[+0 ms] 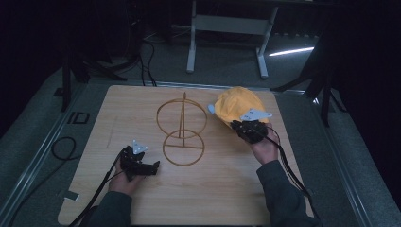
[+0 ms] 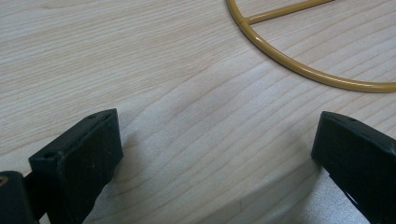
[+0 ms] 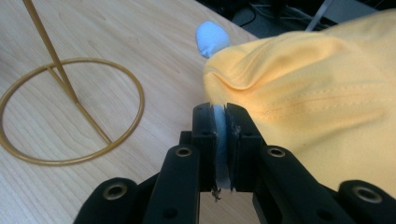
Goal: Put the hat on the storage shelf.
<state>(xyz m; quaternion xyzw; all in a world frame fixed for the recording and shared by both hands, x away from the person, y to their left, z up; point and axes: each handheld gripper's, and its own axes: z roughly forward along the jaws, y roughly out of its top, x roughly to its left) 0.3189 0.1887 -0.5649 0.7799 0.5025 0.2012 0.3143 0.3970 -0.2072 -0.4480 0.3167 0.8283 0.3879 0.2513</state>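
Observation:
A yellow cap [image 1: 236, 105] with a light blue brim lies at the table's far right. My right gripper [image 1: 245, 127] sits at its near edge. In the right gripper view the right gripper [image 3: 221, 114] is shut on a light blue strip of the cap [image 3: 322, 88], and the brim tip [image 3: 211, 38] pokes out beyond. A gold wire stand [image 1: 182, 128] with an upright rod and two rings stands mid-table; its base ring [image 3: 70, 112] lies left of the cap. My left gripper [image 1: 152, 166] rests low by the stand's near ring [image 2: 299, 70], open [image 2: 217, 154], with bare wood between the jaws.
The wooden table [image 1: 222, 198] is surrounded by grey floor. A white desk frame [image 1: 227, 26] stands behind it, black tripod legs [image 1: 66, 80] flank both sides, and a cable loop [image 1: 64, 147] lies on the floor at left.

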